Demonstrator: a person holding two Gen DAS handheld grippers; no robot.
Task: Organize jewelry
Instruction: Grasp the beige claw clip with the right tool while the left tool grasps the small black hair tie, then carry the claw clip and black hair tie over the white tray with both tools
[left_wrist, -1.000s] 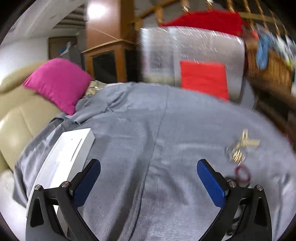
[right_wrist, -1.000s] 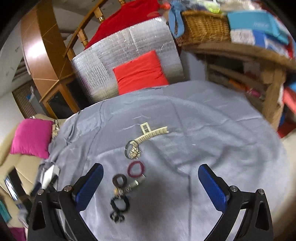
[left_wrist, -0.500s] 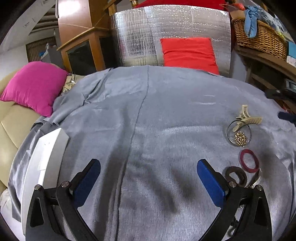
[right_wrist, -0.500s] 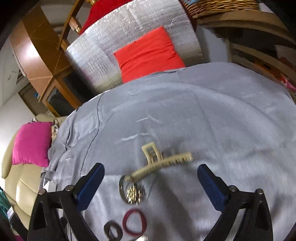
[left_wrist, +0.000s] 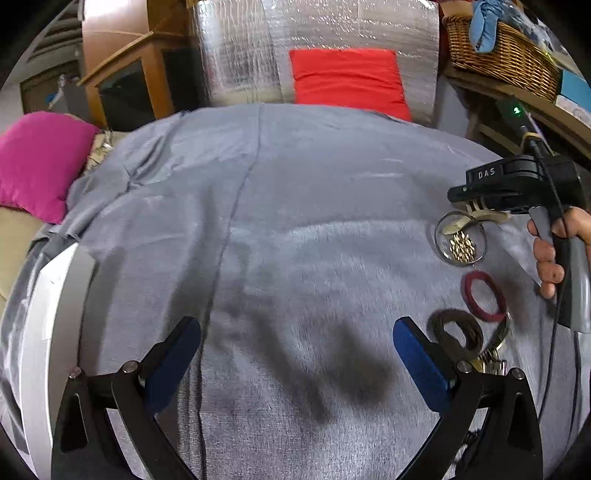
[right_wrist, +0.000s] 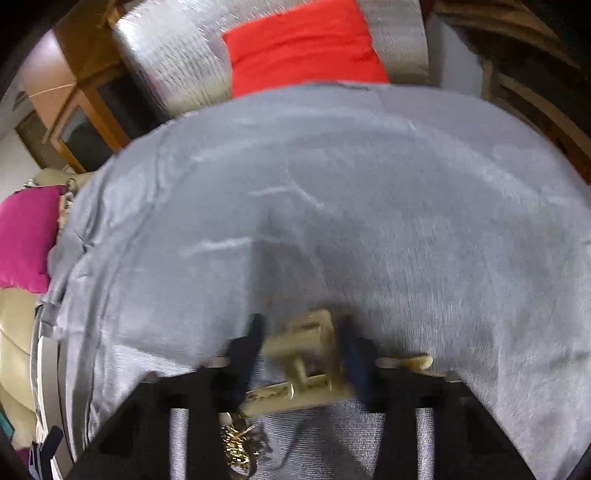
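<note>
Right gripper (right_wrist: 301, 354): jaws closing around the raised handle of the beige hair claw clip (right_wrist: 306, 363); the clip sits between the blue pads, but motion blur hides whether they press on it yet
Left gripper (left_wrist: 297, 365): spread wide, nothing between its pads, hovering over bare grey cloth (left_wrist: 295, 240)
Jewelry: lies on the cloth-covered surface at the right of the left wrist view; a silver bangle (left_wrist: 460, 238) ringing a small gold cluster (left_wrist: 461, 247), a maroon hair tie (left_wrist: 482, 297), a brown hair tie (left_wrist: 458, 330), metal pieces just below
Clip's neighbours: one end of the clip appears to overlap the bangle's rim
White box (left_wrist: 55, 332): at the far left edge, well apart from the pile
Risk, slipping: the pads meet only the narrow handle, so a skewed squeeze could let the clip twist or pop out
Risk, snagging: lifting may drag the bangle or the gold cluster along
Risk, cloth: soft fabric could get caught under the pads and pulled up
</note>
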